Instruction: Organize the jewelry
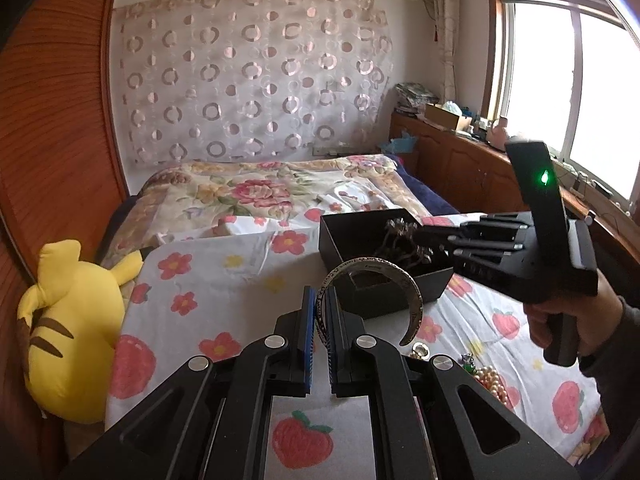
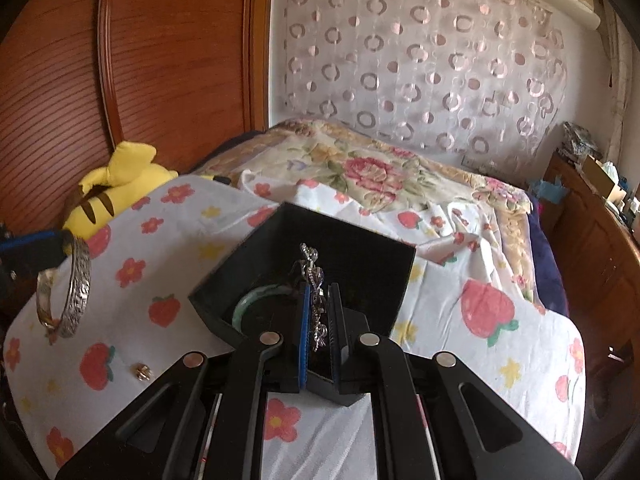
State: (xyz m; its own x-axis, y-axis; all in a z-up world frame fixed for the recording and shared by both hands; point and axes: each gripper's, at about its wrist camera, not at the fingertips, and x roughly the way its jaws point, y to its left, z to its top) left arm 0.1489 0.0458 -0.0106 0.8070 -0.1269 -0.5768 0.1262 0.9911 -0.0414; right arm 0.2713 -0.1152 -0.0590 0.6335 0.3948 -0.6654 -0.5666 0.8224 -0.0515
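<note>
My left gripper (image 1: 320, 296) is shut on a silver engraved bangle (image 1: 412, 292) and holds it above the cloth, just in front of the black jewelry box (image 1: 384, 300). The bangle also shows at the left of the right wrist view (image 2: 78, 288). My right gripper (image 2: 319, 300) is shut on a sparkly silver chain (image 2: 314, 272) and holds it over the open box (image 2: 360, 256). A green bangle (image 2: 250, 300) lies inside the box. In the left wrist view the right gripper (image 1: 420, 240) reaches into the box from the right.
A fruit-and-flower print cloth (image 1: 224, 280) covers the table. A pearl strand (image 1: 492, 380) and a small ring (image 1: 421, 349) lie on it near the left gripper; a small gold piece (image 2: 142, 371) shows too. A yellow plush toy (image 1: 76, 332) sits at the left edge. A bed (image 1: 260, 192) lies behind.
</note>
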